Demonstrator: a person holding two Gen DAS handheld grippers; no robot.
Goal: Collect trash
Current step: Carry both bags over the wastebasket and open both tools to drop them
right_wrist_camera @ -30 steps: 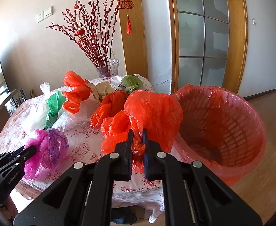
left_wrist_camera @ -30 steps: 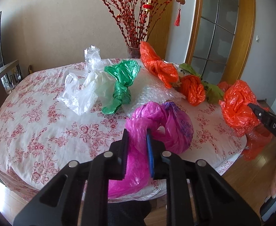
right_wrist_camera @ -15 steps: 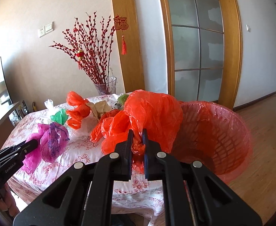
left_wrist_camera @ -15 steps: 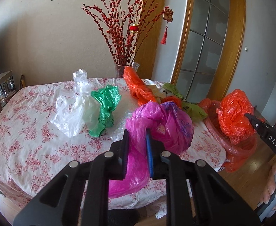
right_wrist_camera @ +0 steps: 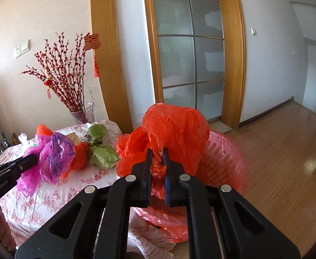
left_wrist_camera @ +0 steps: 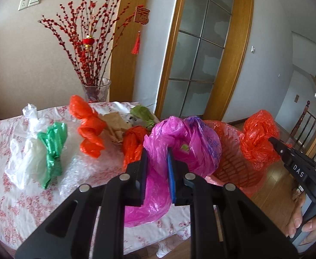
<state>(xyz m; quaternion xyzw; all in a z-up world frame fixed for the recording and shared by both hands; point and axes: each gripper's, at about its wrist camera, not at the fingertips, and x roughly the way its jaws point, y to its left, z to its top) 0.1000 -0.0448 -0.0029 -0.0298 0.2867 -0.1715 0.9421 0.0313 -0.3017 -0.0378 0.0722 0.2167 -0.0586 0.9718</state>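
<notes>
Moved toward the basket since a second ago, both claws: in the earlier left wrist view only the flowered surface lay behind the pink bag, and now the basket rim shows beyond it.

Left claw (left_wrist_camera: 157, 167) pinching the neck of the magenta plastic bag (left_wrist_camera: 188, 142), fingers pressed on the film, bag bulging ahead of the tips and its tail hanging below. Right claw (right_wrist_camera: 157, 165) nearly pressed together on a twist of the orange plastic bag (right_wrist_camera: 175, 133), the crumpled bulk rising above and ahead of the tips.

Deciding relation: red-lined laundry-style basket (right_wrist_camera: 227, 161) standing on the floor beside the surface (left_wrist_camera: 17, 194), directly behind and below the orange bag in the right wrist view, so probably just ahead and down from the right claw. From the left claw, basket (left_wrist_camera: 231, 151) ahead and to the right, partly hidden by the magenta bag. Right hand judged the nearer one; left still partly above the edge of the surface, it seems.

Next move likely calls for bringing each bag over the open mouth before letting go; light film may cling to the pads or drift outside the rim.

Left on the surface: white bag (left_wrist_camera: 26, 157), green bag (left_wrist_camera: 52, 149), two orange bags (left_wrist_camera: 89, 127), olive bag (right_wrist_camera: 103, 155), brown paper (left_wrist_camera: 114, 125).
</notes>
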